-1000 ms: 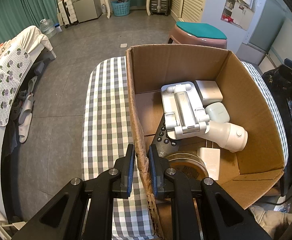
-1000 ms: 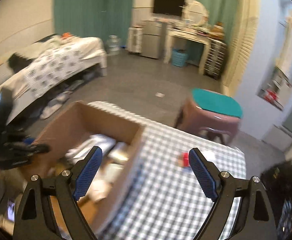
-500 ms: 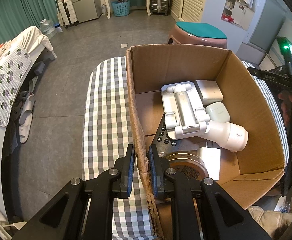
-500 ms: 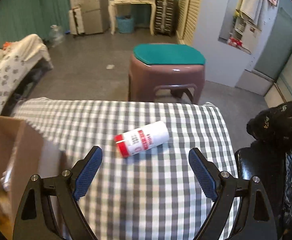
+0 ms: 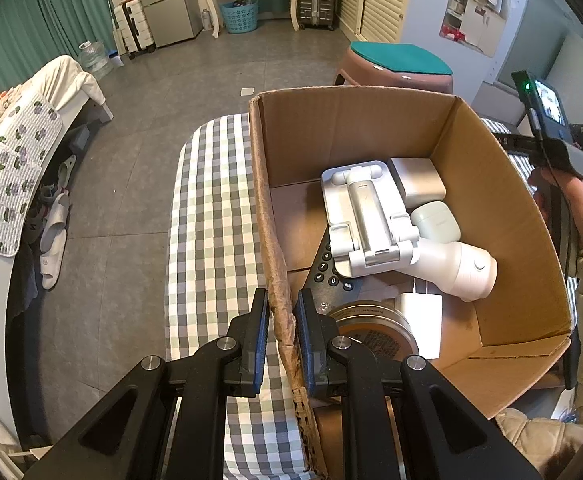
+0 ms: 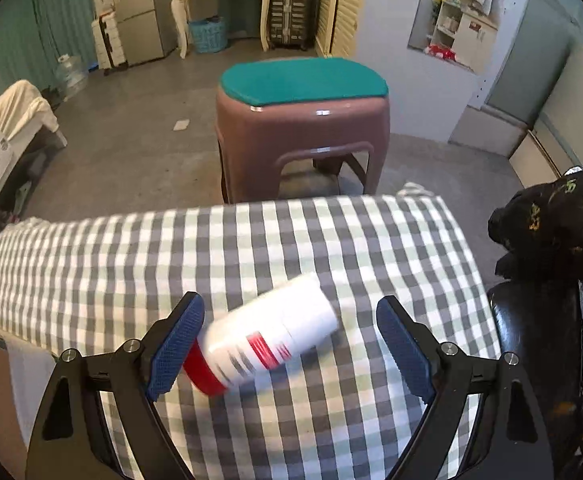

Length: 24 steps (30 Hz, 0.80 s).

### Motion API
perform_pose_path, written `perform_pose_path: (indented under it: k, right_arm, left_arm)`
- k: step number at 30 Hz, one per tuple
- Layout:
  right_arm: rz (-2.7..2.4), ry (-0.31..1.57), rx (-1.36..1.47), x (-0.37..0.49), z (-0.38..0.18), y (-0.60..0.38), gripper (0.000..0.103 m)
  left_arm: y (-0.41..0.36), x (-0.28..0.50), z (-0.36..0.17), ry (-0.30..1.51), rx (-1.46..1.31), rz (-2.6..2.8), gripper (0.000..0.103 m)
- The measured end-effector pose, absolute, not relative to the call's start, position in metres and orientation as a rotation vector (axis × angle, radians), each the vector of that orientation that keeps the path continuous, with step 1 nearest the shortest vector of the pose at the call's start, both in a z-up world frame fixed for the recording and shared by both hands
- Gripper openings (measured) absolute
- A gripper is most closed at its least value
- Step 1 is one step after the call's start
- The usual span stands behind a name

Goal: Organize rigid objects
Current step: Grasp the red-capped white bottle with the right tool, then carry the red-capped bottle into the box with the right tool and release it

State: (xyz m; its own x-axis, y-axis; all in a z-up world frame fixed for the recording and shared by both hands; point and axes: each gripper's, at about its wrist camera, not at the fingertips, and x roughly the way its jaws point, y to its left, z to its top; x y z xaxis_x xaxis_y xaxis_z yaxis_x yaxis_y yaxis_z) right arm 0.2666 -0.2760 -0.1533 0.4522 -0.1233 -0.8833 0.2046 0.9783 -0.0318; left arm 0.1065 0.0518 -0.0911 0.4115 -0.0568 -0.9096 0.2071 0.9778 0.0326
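Observation:
A white bottle with a red cap [image 6: 265, 338] lies on its side on the checked tablecloth [image 6: 331, 240], cap toward the lower left. My right gripper [image 6: 289, 344] stands open around it, the left pad close to the cap, the right pad well apart. In the left wrist view, my left gripper [image 5: 282, 330] is shut on the near left wall of an open cardboard box [image 5: 487, 208]. Inside lie a white phone stand [image 5: 367, 216], a white handheld device [image 5: 463, 266], a black remote [image 5: 329, 272], a round tin [image 5: 375, 332] and white cases.
A brown stool with a teal cushion [image 6: 301, 124] stands just past the table's far edge. A black patterned bag [image 6: 559, 232] sits at the right of the table. A person's hand [image 5: 567, 196] holds the other gripper's handle beside the box. A bed lies at the left.
The right gripper swung away from the box to the table's other end and came down over the bottle, which now lies between its fingers. The left gripper kept its hold on the box wall.

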Motion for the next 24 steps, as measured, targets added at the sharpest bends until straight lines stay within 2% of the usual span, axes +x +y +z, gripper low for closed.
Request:
perform_pose_path:
  k: [12, 14, 24]
  right_arm:
    - [-0.127, 1.141, 0.112, 0.232, -0.168, -0.289, 0.088]
    - [-0.095, 1.143, 0.133, 0.228, -0.169, -0.291, 0.083]
    - [-0.035, 1.137, 0.103, 0.189, -0.173, -0.295, 0.082]
  left_arm:
    - [0.051, 0.106, -0.092, 1.136, 0.147, -0.164, 0.014]
    - [0.052, 0.105, -0.092, 1.136, 0.146, -0.164, 0.014]
    - [0.053, 0.105, -0.092, 1.138, 0.145, -0.167, 0.014]
